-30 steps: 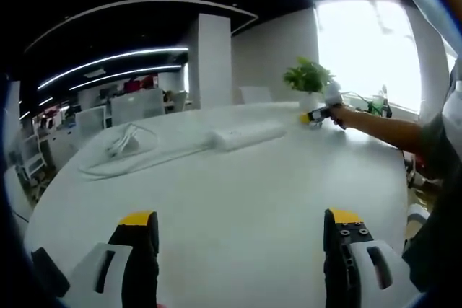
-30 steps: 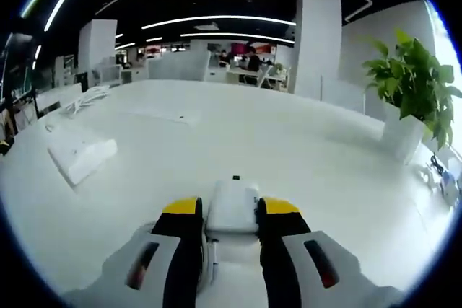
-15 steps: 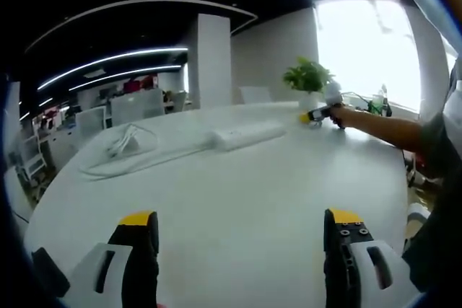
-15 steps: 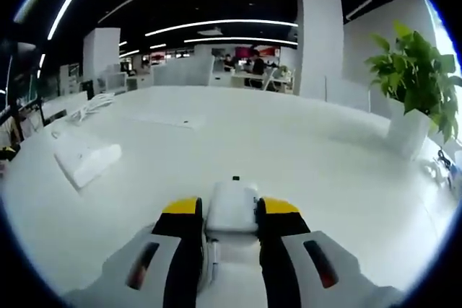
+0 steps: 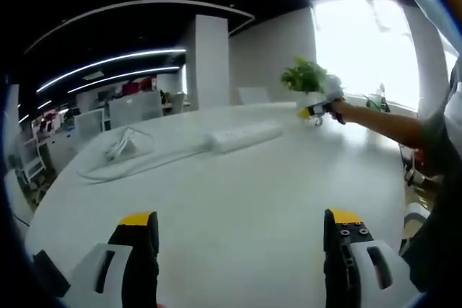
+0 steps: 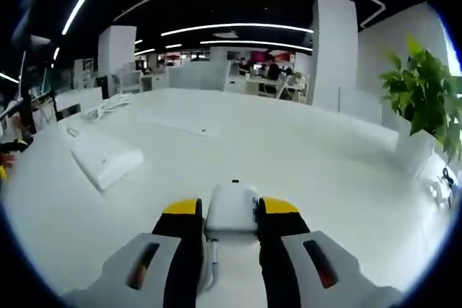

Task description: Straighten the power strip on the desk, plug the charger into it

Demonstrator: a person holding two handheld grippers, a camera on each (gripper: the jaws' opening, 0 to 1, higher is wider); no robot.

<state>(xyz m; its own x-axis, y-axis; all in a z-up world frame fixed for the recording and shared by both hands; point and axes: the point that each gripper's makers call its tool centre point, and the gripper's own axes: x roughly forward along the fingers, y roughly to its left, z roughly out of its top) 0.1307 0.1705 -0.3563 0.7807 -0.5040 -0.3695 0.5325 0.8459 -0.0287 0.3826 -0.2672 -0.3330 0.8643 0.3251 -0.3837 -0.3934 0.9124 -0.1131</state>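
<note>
So the person is standing at a big white oval desk (image 5: 238, 200) in an open-plan office, one two-jaw tool in each hand. The left gripper (image 5: 242, 239), grey with yellow-and-black tips, hangs low over the near edge of the desk with its jaws spread wide apart and nothing between them.

The right gripper (image 6: 231, 221) is clamped on a small white boxy charger (image 6: 232, 208), which sits squeezed between the two yellow-capped tips, just above the desk surface as far as I can tell. In the left gripper view you can see that same right gripper way out across the desk, at the end of the person's outstretched arm (image 5: 382, 126), close to the green leafy plant in a white pot (image 5: 306, 77) by the bright window.

The long white plastic power strip (image 5: 245, 135) lies flat near the middle of the desk, well apart from both tools. In the right gripper view it's off to the left of the charger, angled, with its end pointing roughly toward the camera. Its white cable (image 5: 137, 165) runs along the desk to a loose coiled bundle of white cord (image 5: 124, 142) near the far left side.

Behind it all there's a white square pillar (image 6: 335, 52) and strip lights on a dark ceiling.
</note>
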